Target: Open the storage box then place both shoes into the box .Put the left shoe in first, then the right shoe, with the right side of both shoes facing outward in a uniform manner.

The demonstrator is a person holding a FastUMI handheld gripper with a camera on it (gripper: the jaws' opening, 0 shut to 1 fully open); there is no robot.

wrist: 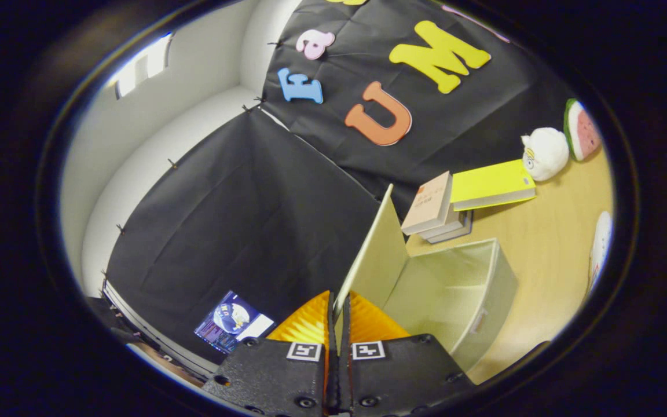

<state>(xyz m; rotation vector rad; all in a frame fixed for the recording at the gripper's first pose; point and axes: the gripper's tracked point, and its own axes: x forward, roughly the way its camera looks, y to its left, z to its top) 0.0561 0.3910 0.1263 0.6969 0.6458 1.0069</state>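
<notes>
Lid raised, box open on the table.

We saw the gripper (338, 315) clamped on the edge of the lid (375, 255), both fingers pressed against it, holding it upright over the storage box (455, 289). Beyond the box lay stacked books (446, 211), a white plush toy (545, 152) and a watermelon-slice toy (581, 128) on the wooden table (553, 243).

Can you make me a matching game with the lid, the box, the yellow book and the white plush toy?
Things:
1. lid
2. storage box
3. yellow book
4. white plush toy

States or places:
A. open, nothing seen inside
B. beside the watermelon slice toy
C. lifted up, pinched between the hand-held gripper fingers
D. resting on the stack of books

Pairs: 1-C, 2-A, 3-D, 4-B
</notes>
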